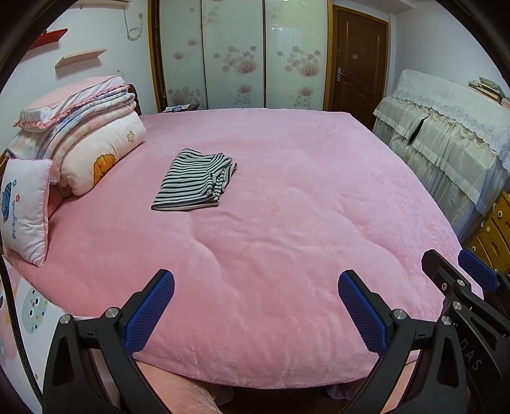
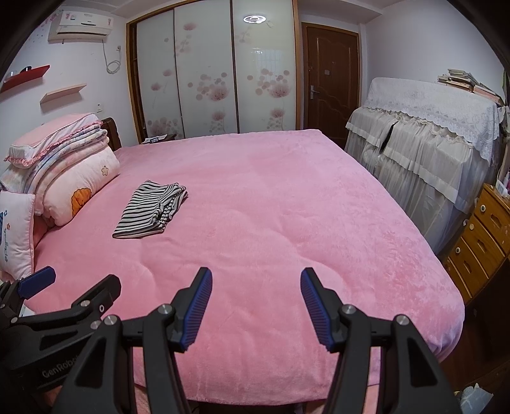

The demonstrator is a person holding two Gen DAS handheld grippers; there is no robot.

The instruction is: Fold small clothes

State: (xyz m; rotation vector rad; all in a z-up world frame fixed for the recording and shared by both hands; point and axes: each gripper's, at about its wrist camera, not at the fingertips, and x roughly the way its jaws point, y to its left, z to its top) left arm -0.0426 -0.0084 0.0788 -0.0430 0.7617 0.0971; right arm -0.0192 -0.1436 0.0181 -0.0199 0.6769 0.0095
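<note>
Both pairs of tongs hang side by side over the near edge of the bed (image 1: 287,197), each spread wide with nothing between its blue pads. The left tongs (image 1: 256,310) fill the bottom of their own view, and the right tongs (image 2: 256,307) do the same in theirs; each also shows at the edge of the other's camera.

The striped garment (image 1: 194,180) lies folded on the pink blanket, well apart from both tongs, toward the head of the bed and just short of the stacked bedding (image 1: 92,140). A small embroidered pillow (image 1: 24,207) leans against that stack on the near side.

Only the right wrist view takes in the air conditioner (image 2: 81,27) high on the wall and the ceiling light mirrored in the wardrobe doors (image 2: 210,76). It also shows more of the wooden drawers (image 2: 481,239) past the bed's right side. The left wrist view alone catches the patterned sheet below the blanket at lower left.

Beyond the bed stand a brown door (image 2: 330,79) and a piece of furniture under a lace cover (image 2: 427,137) with books (image 2: 462,79) piled on top. Nothing lies between the tongs and the garment except open blanket.
</note>
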